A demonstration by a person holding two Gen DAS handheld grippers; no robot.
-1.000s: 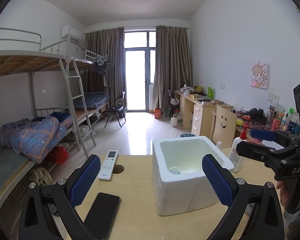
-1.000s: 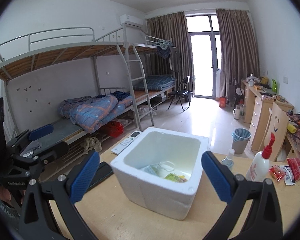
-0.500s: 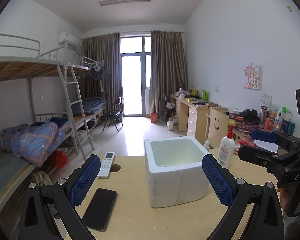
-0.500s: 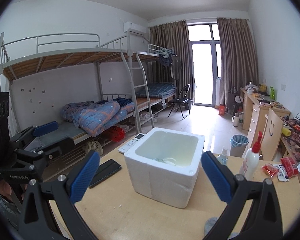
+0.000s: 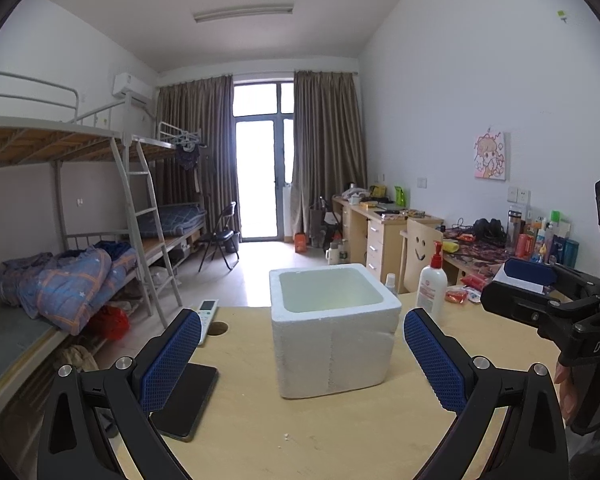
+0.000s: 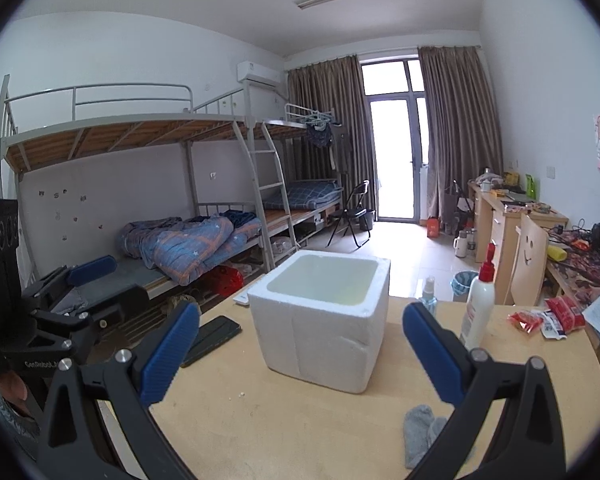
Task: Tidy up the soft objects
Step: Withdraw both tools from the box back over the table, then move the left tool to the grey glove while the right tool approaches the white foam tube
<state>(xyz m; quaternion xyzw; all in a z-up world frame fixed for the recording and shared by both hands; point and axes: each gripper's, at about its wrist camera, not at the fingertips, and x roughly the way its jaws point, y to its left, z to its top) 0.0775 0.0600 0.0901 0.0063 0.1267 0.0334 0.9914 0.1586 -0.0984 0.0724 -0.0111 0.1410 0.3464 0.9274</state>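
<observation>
A white foam box (image 5: 332, 328) stands open-topped on the wooden table (image 5: 240, 432); it also shows in the right wrist view (image 6: 320, 320). Its contents are hidden from here. A grey sock (image 6: 424, 434) lies on the table near my right gripper's right finger. My left gripper (image 5: 302, 356) is open and empty, in front of the box. My right gripper (image 6: 300, 352) is open and empty, also in front of the box. Each gripper shows at the edge of the other's view.
A black phone (image 5: 188, 400) lies left of the box, a white remote (image 5: 206, 316) beyond it. A white pump bottle (image 6: 480, 304), a small spray bottle (image 6: 428, 300) and red snack packets (image 6: 548, 320) stand right of the box. Bunk beds lie beyond the table's left edge.
Both grippers have pulled back and lowered from above the box; the box looks smaller and its inside is no longer visible. The grey sock has come into the right wrist view.
</observation>
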